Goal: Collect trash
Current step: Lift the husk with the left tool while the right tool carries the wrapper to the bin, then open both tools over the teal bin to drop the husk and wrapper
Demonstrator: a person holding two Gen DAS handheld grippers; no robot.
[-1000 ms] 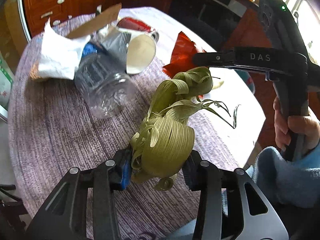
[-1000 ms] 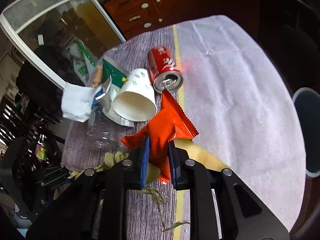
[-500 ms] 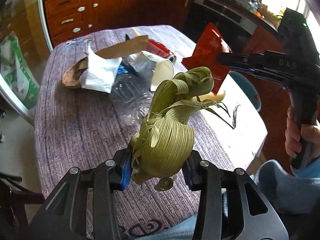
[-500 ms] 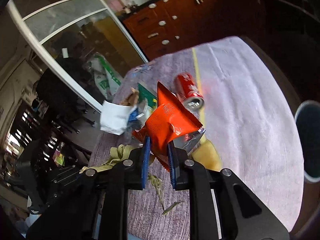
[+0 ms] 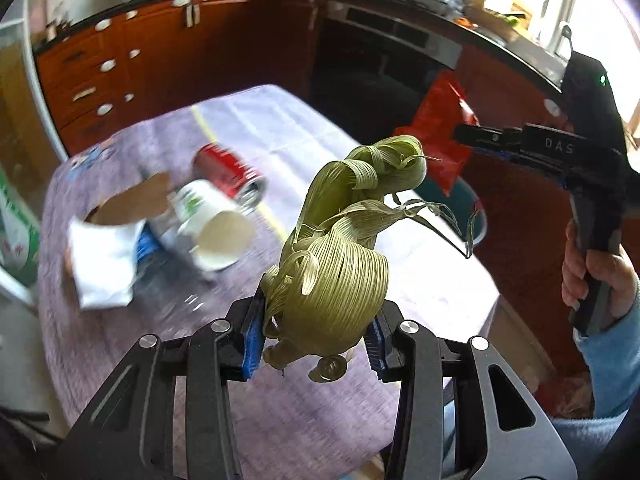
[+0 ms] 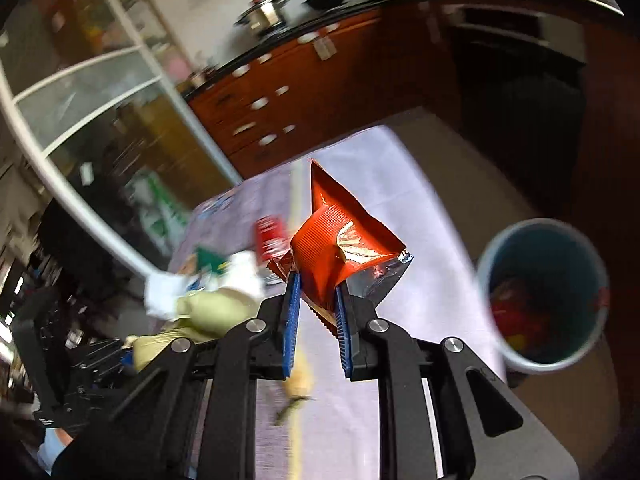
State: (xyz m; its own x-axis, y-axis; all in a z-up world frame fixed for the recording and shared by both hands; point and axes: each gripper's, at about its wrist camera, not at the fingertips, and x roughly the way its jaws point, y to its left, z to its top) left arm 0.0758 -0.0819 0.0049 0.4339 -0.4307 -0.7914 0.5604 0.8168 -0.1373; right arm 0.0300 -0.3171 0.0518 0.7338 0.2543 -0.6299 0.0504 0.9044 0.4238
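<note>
My two black plastic claws (image 5: 316, 332) (image 6: 316, 320) have blue bumpy pads (image 5: 253, 332), shiny round screws (image 5: 409, 325), and my fuzzy light-blue sleeve (image 5: 612, 356).

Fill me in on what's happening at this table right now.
A person is clearing trash with two handheld grippers. The left gripper is clamped on a bundle of dried green husks, lifted above the table. The right gripper grips a red snack wrapper, with the trash bin off to its right beside the table. A red can, a paper cup and a white tissue lie on the table.
</note>
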